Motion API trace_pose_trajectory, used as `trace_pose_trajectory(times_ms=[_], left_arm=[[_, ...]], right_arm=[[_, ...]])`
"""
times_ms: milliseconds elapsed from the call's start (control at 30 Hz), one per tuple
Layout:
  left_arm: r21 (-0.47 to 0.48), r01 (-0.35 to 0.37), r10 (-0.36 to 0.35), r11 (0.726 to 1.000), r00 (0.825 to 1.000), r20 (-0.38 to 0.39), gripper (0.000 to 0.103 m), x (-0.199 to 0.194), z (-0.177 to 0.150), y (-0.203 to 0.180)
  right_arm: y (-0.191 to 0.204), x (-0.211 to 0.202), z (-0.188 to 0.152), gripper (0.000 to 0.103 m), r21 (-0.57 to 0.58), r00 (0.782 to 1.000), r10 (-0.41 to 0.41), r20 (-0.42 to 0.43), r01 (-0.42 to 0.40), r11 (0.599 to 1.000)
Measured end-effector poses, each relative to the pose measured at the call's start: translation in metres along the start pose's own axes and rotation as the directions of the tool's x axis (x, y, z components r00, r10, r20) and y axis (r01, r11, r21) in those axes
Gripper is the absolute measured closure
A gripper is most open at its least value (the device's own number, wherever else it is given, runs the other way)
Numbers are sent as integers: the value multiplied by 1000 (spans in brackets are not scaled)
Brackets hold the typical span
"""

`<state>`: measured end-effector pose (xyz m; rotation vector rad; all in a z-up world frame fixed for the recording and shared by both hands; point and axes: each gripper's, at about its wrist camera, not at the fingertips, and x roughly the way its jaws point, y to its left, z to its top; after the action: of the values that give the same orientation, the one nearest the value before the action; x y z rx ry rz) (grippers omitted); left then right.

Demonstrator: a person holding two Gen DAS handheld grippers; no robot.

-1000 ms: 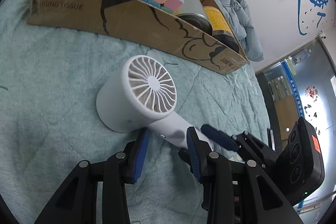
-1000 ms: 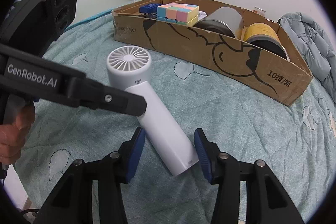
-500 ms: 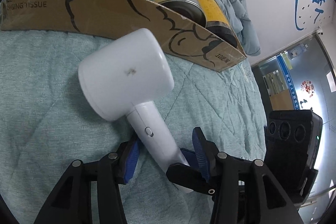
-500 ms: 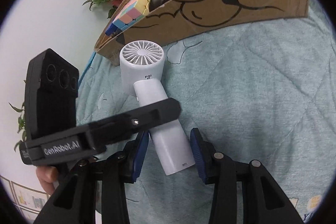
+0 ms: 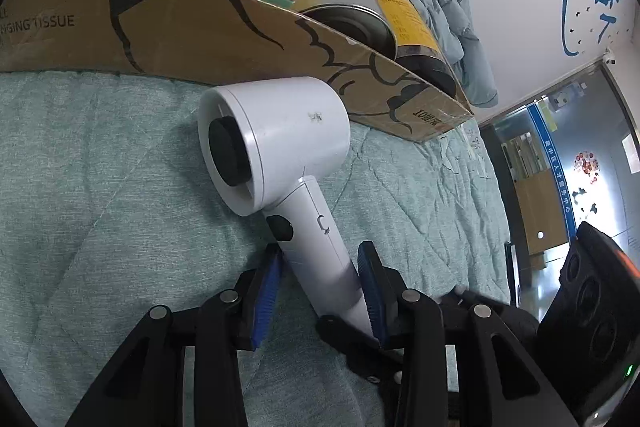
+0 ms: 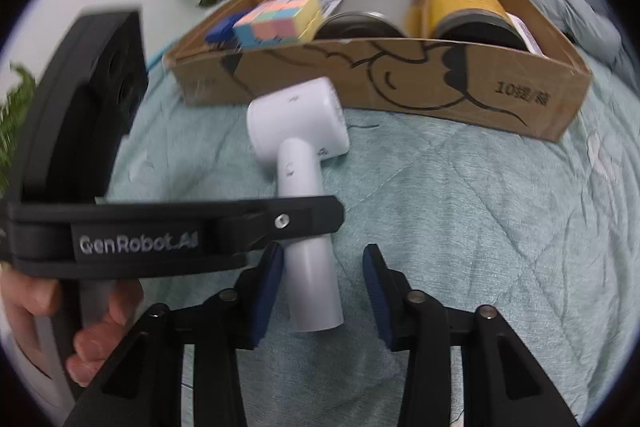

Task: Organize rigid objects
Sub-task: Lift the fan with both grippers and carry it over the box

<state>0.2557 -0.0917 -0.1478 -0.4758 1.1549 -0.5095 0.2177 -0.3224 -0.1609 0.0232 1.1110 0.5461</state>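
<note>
Left tongs [image 5: 322,287] pinch smooth white fan [image 5: 280,147] handle; right tongs [image 6: 324,291] straddle.

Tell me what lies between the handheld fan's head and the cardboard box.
Nothing but a strip of teal quilt. In the right wrist view, the handheld fan lies just short of the cardboard box, with no object between them.

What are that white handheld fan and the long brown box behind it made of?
The fan looks like smooth, slightly glossy white plastic: seamless moulded shell, soft sheen, small scuff. The box appears to be matte brown cardboard: raw cut edges, printed black drawing and lettering.
</note>
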Motion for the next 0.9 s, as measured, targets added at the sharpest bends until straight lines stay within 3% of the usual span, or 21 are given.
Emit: trace_pose_trajectory(times_ms=[233,567,900], left_arm=[[65,-52,50,997,998,45,69,-15,1,-7],[147,-104,76,984,981,180,72,-94,31,-14],[132,-95,56,987,962,267,72,-157,67,6]], right_arm=[[15,1,3,79,40,999,6,38,-8,999],[63,-26,49,75,-21,981,33,190,-30,999],[98,-38,80,75,-89,960,53,276,-29,996]])
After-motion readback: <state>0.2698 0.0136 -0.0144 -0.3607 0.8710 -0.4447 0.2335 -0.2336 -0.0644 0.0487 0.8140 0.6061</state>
